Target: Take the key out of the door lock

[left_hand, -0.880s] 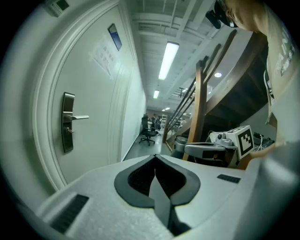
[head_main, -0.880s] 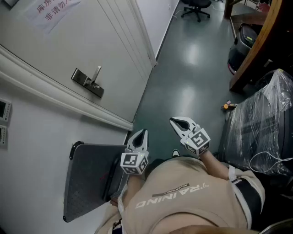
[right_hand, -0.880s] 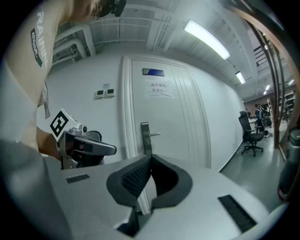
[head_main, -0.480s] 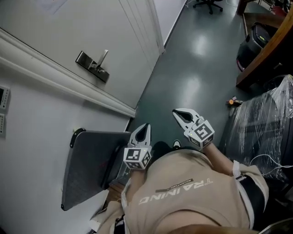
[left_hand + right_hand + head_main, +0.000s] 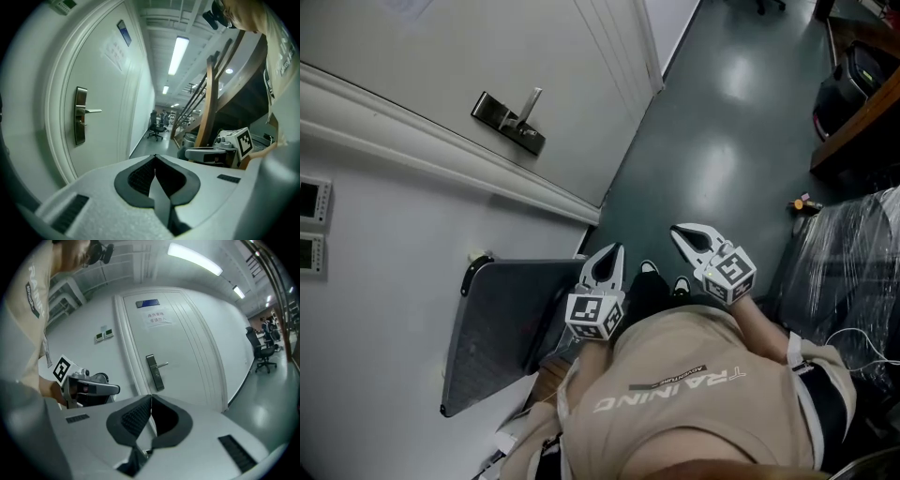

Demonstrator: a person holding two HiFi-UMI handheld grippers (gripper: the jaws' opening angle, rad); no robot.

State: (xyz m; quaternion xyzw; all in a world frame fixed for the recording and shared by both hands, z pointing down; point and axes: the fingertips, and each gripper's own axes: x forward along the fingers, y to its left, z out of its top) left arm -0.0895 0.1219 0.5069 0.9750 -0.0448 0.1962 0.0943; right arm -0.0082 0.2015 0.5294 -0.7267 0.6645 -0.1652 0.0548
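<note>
Plaque [image 5: 147, 303] on door [image 5: 187, 348], gripper views only

We see a dark flat board [image 5: 502, 328] leaning against the white wall [image 5: 384, 309], with two small wall panels [image 5: 311, 225] higher on that wall. A glossy green floor [image 5: 712, 141] runs past a plastic-wrapped bulk [image 5: 853, 272], and an office chair [image 5: 156, 124] stands far down the corridor.

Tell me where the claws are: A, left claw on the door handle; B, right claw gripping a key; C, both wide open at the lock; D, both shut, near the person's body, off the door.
D: the left claw and right claw sit closed and empty by the person's torso, apart from the door lock.
</note>
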